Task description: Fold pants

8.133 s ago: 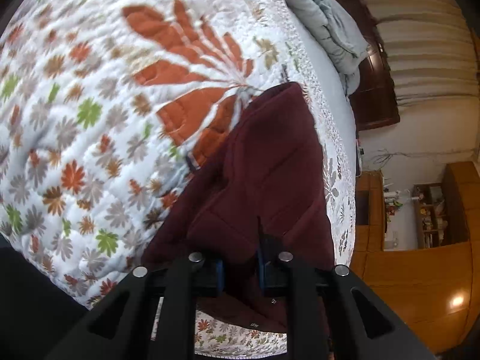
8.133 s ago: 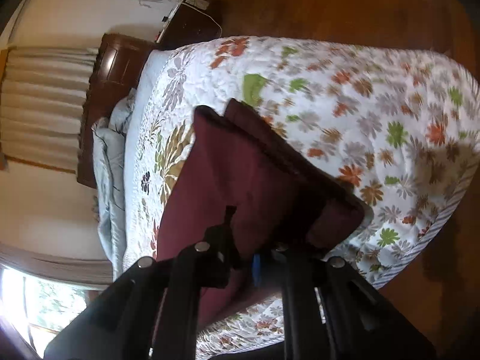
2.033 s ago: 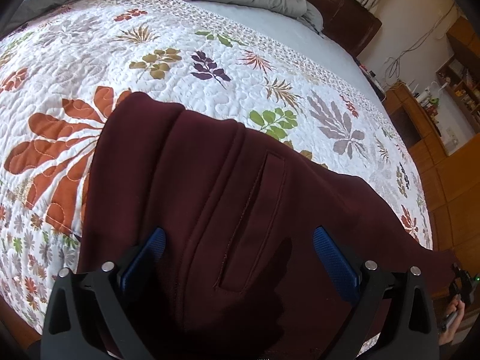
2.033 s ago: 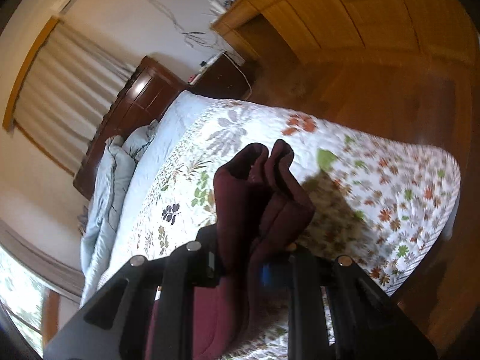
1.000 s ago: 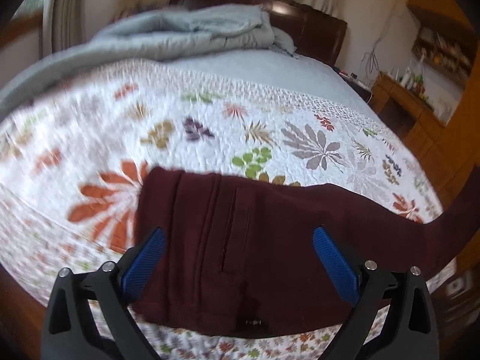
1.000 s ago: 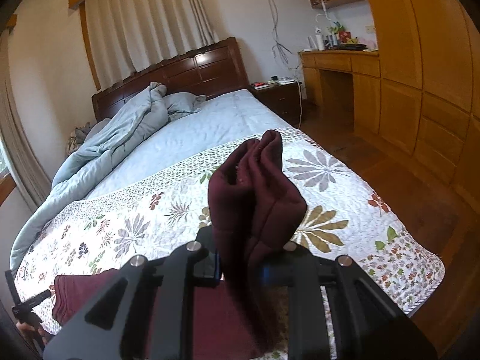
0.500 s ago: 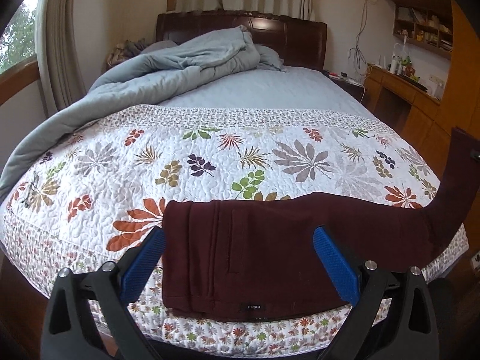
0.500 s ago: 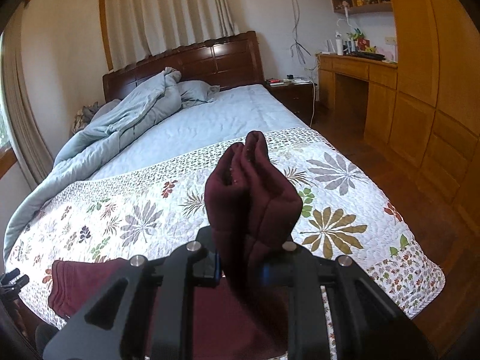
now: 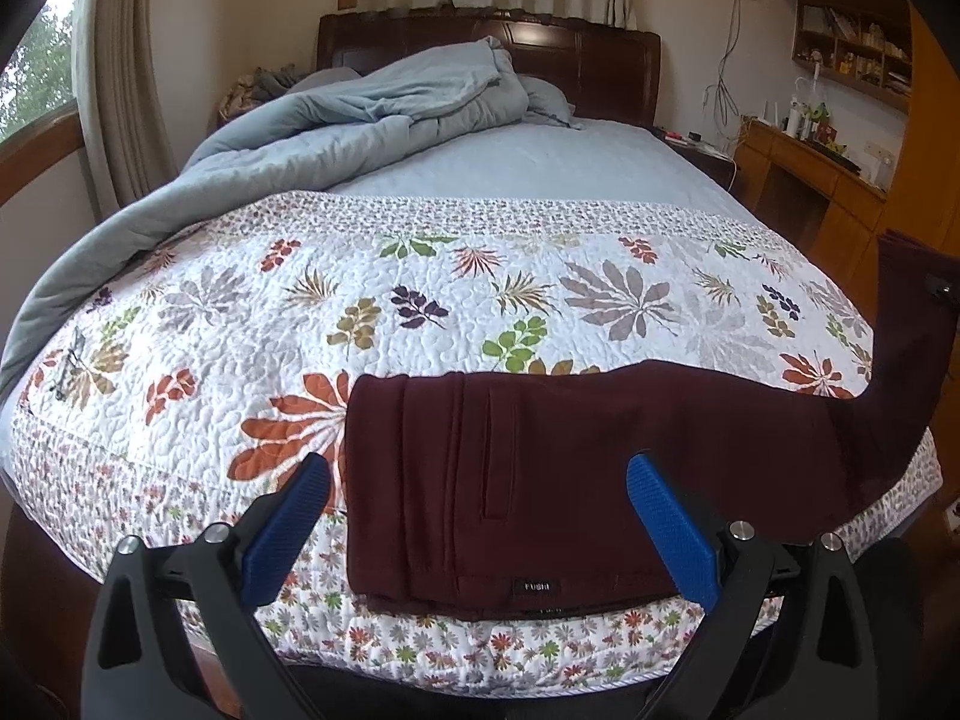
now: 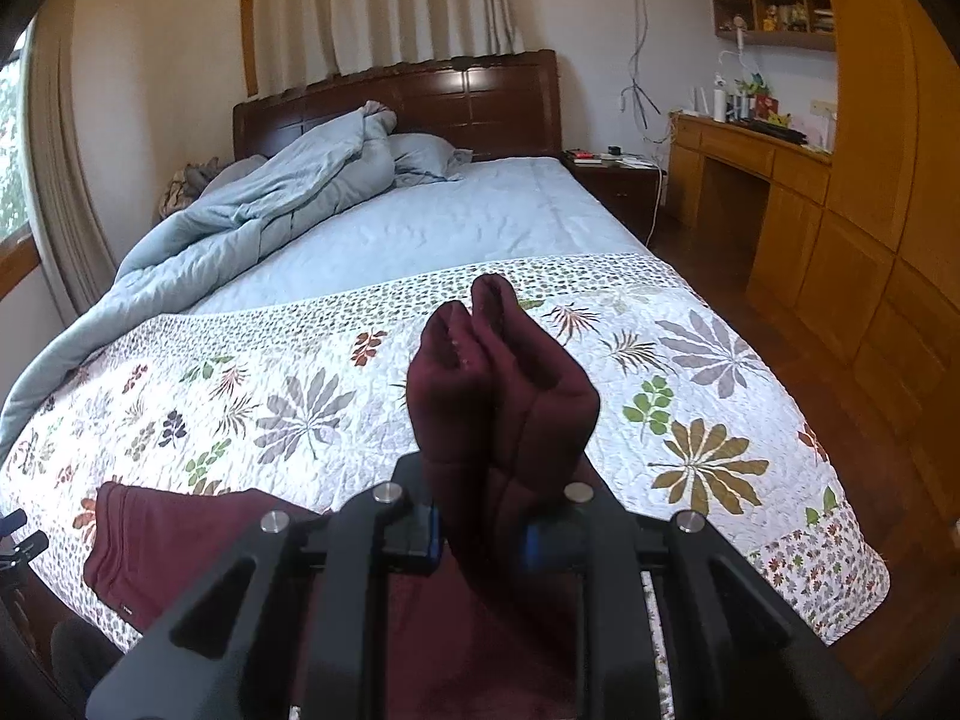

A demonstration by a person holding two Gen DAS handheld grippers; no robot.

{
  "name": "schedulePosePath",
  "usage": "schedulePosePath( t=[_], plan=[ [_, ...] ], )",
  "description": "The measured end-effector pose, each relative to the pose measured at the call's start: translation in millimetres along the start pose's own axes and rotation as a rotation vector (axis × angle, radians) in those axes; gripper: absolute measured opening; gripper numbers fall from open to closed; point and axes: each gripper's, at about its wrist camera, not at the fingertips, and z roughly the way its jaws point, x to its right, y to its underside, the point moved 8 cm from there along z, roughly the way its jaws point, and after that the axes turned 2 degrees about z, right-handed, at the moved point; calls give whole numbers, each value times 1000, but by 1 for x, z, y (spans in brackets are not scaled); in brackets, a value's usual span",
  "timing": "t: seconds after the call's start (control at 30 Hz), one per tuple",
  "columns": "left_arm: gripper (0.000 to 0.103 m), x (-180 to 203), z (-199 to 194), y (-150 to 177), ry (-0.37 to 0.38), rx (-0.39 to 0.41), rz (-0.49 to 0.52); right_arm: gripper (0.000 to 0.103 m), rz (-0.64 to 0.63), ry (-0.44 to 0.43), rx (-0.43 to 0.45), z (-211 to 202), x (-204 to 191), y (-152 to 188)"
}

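since the earlier frames the left gripper has been drawn back and lifted off the pants, and its jaws, once clamped on the cloth, are now spread wide with nothing between them. the leg ends, formerly lying near the waist, have been raised at the far right of the bed by the right gripper.

nearest in the right wrist view, the 2 leg ends are pinched together between narrow jaws and stand up as 2 rounded lobes. the cloth is a thick, soft, dark maroon knit; it bulges instead of creasing sharply. a slip is judged possible here: the bunch is bulky, and 1 layer could be pulled free if the legs are swung toward the waist too fast.

next, the waist end is seen lying flat on the quilt close to the near edge of the bed, with a slit pocket and a small label at the hem. nothing is holding it down, so it could be dragged or skewed by the pull, or slid off the edge, and the fold would land crooked.

farther off, the quilt is white, stitched in a pebbled pattern with printed leaves. beyond it lie a smooth pale blue sheet, a crumpled grey-blue duvet and a dark wooden headboard.
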Motion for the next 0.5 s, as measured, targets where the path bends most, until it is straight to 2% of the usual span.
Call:
schedulePosePath(
  t=[0.5],
  plan=[
    [99,0,12,24,70,-51,-21,18,-148,0,-42,12,-58,15]
  ],
)
